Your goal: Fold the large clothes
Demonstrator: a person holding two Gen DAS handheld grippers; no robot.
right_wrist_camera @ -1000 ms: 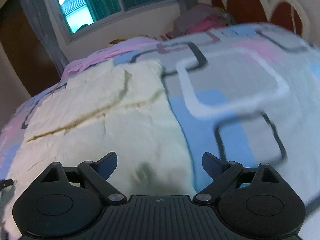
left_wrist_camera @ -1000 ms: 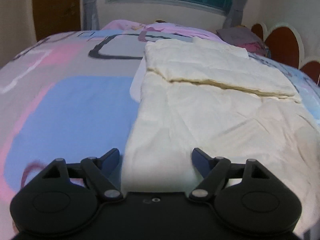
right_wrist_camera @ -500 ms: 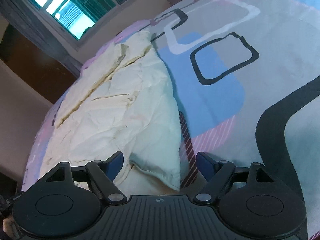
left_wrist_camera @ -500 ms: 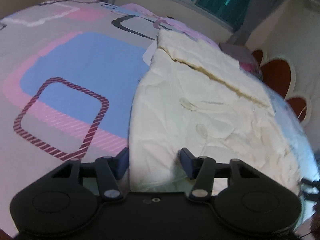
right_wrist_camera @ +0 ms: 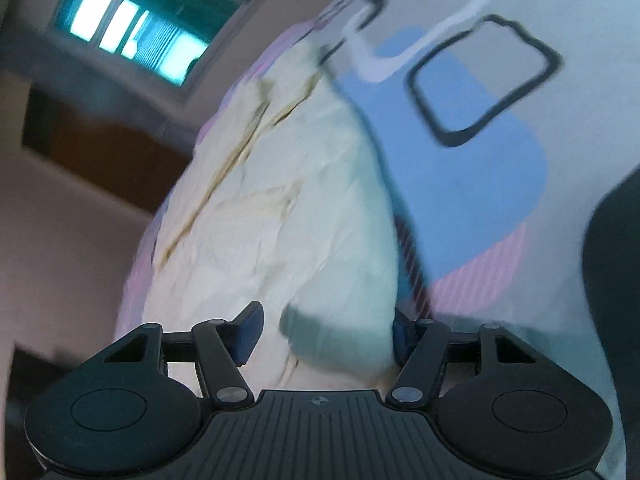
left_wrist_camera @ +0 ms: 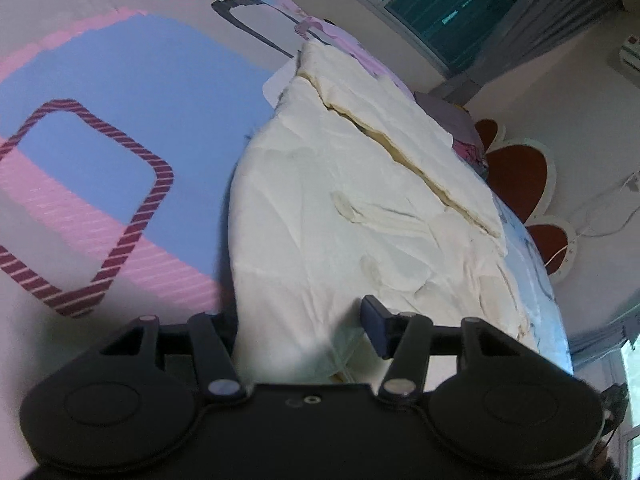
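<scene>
A large cream garment [left_wrist_camera: 360,208] lies on the patterned bed, its far part folded over with a seam line across it. It also shows in the right wrist view [right_wrist_camera: 280,220], blurred. My left gripper [left_wrist_camera: 300,320] sits at the garment's near left corner, jaws apart, with cloth bunched between them. My right gripper [right_wrist_camera: 324,328] sits at the near right corner, jaws apart, with a fold of cloth between them. I cannot tell if either pinches the cloth.
The bedsheet [left_wrist_camera: 120,120] has blue, pink and grey shapes. A headboard with red rounded panels [left_wrist_camera: 516,176] is to the right. A window [left_wrist_camera: 432,4] and curtains are at the far wall. A brown door [right_wrist_camera: 100,148] is at the left.
Both grippers dropped to the garment's near edge and tilted. The jaws narrowed somewhat and cloth now lies between them. The near edge has bunched up.
</scene>
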